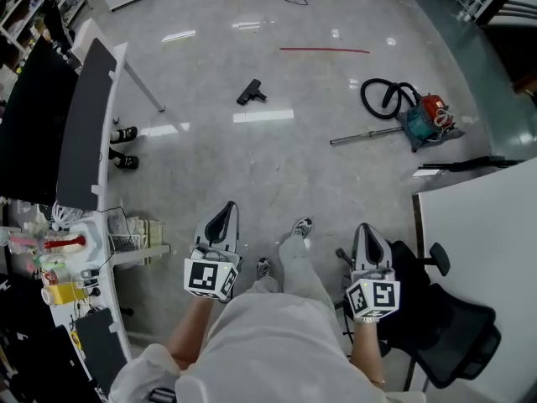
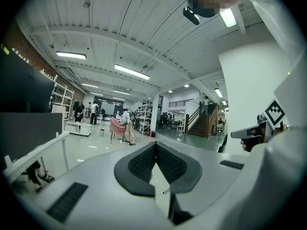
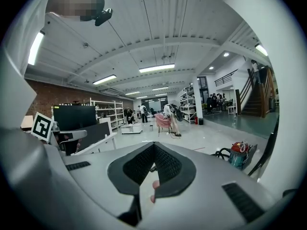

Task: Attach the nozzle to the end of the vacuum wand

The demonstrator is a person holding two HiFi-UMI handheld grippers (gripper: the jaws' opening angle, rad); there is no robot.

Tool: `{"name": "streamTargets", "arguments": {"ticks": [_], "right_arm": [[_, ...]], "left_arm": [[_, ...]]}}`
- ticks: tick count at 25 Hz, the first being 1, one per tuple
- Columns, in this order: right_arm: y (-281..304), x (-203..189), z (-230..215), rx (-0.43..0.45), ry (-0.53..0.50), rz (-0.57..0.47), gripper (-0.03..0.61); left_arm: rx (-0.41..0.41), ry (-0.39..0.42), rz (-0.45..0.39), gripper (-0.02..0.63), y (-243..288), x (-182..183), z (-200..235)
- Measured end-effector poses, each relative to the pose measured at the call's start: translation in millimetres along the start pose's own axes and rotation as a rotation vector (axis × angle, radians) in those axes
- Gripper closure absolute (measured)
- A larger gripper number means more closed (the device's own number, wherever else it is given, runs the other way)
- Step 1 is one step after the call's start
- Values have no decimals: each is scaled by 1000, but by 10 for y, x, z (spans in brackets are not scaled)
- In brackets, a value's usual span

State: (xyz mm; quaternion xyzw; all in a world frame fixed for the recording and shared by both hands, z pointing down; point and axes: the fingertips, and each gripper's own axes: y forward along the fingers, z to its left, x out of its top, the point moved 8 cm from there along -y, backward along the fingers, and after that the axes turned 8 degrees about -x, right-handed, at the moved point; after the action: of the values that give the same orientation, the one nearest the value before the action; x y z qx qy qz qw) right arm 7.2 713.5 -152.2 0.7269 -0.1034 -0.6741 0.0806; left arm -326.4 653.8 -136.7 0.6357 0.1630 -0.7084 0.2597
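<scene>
Nozzle (image 1: 251, 91) and wand (image 1: 366, 136) lie well apart on the shiny floor (image 1: 277, 166), neither of them touched. The nozzle is a small black piece out in the open. The wand is a bare metal tube off to the right, one end running to the red and teal vacuum (image 1: 428, 121) with its black hose (image 1: 377, 97) looped behind it.

The person stands back from all this, between a white worktop (image 1: 491, 242) with a black chair (image 1: 445, 330) on the right and a cluttered desk on the left. The left gripper (image 1: 225, 213) and right gripper (image 1: 369, 232) are held out in front, nearly level. On both, the fingers are pressed together with nothing between them, as each gripper's own view shows plainly.

From here the nozzle looks like hard plastic: light, stiff and easy to lift. I'd take it across the narrow neck rather than the wide foot, leaving the socket clear.

The wand looks smooth and rigid, so it may slide or roll in a pinch, and the hose and vacuum will drag on it. A firm hold close to the free left end should steady it while the nozzle is pushed on straight.
</scene>
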Motion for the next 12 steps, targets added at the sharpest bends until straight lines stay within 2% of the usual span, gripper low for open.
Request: {"name": "streamTargets", "arguments": {"ticks": [4, 12], "right_arm": [[433, 94, -156, 15, 26, -7, 577], [1427, 355, -616, 68, 45, 1, 577]], "left_arm": [[11, -2, 3, 603, 337, 53, 66], [42, 43, 9, 603, 1319, 308, 210]]}}
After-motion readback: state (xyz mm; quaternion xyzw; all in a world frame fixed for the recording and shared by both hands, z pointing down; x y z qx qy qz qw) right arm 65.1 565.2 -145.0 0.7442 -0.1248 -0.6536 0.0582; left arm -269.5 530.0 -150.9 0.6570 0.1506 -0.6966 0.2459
